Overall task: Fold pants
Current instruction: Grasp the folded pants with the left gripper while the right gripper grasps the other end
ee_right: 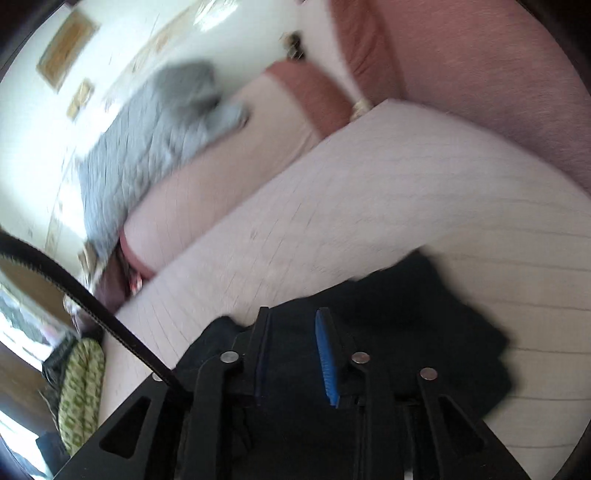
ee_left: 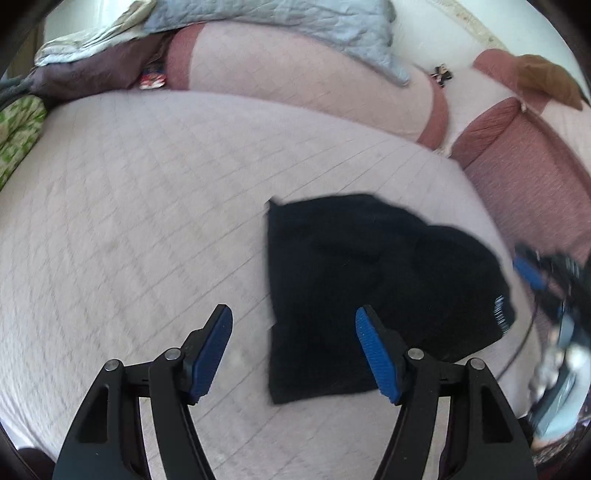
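The black pants (ee_left: pixel 369 280) lie folded into a compact bundle on the pale quilted bed cover (ee_left: pixel 147 221). My left gripper (ee_left: pixel 293 354) hangs open and empty above the bundle's near left edge, its right finger over the cloth. My right gripper (ee_left: pixel 543 280) shows blurred at the bundle's right side. In the right wrist view the right gripper (ee_right: pixel 293 354) is over the black pants (ee_right: pixel 424 325), jaws partly apart with nothing seen between the blue pads.
Pink pillows (ee_left: pixel 295 74) and a grey-blue quilt (ee_left: pixel 280 22) lie at the head of the bed. A dusty-red cushion (ee_left: pixel 524 166) borders the right. A green patterned cloth (ee_left: pixel 18 136) sits at the left edge. A black strap (ee_right: pixel 92 299) crosses the right wrist view.
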Motion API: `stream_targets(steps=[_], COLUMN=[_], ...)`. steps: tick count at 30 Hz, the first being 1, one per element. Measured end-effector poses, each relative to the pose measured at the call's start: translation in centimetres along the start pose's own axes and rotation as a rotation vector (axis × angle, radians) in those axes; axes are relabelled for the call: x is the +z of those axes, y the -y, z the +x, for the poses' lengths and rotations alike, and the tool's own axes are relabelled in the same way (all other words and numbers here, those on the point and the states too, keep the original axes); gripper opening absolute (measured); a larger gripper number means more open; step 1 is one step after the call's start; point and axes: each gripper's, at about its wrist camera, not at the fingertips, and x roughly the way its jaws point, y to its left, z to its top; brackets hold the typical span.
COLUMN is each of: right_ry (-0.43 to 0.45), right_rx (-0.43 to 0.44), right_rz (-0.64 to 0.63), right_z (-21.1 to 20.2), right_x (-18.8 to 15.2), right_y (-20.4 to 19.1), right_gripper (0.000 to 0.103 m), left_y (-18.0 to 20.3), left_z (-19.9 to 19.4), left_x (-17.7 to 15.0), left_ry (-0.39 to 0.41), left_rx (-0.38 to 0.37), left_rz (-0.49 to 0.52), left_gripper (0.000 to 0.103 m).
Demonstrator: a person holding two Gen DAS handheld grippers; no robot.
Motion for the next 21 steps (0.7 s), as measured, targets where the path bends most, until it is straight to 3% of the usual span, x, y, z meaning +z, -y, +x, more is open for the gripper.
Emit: stream_targets(steps=[6, 10, 15, 21], right_ry=[0.017, -0.046, -0.086, -0.09], right_rx=[-0.033, -0.036, 0.016, 0.01], right_rz=[0.114, 0.258, 0.284, 0.248], right_z=[-5.6, -5.7, -4.2, -2.2], right_x=[-2.4, -4.8, -5.1, -5.1], right_y=[6.7, 11.9, 12.4, 10.9], right_gripper=[0.043, 0.046, 0.046, 0.047], left_y=[7.4, 14.9, 22.9, 28.8], left_z=[1.9, 4.4, 9.2, 14.9], left_x=[3.2, 4.9, 6.5, 7.1], left_ry=[-0.038, -0.088, -0.19, -0.301], left_rx=[-0.082, -0.145, -0.177, -0.157], left_rz=[0.14, 0.259, 0.381, 0.472], left_gripper=[0.069, 0.069, 0.069, 0.069])
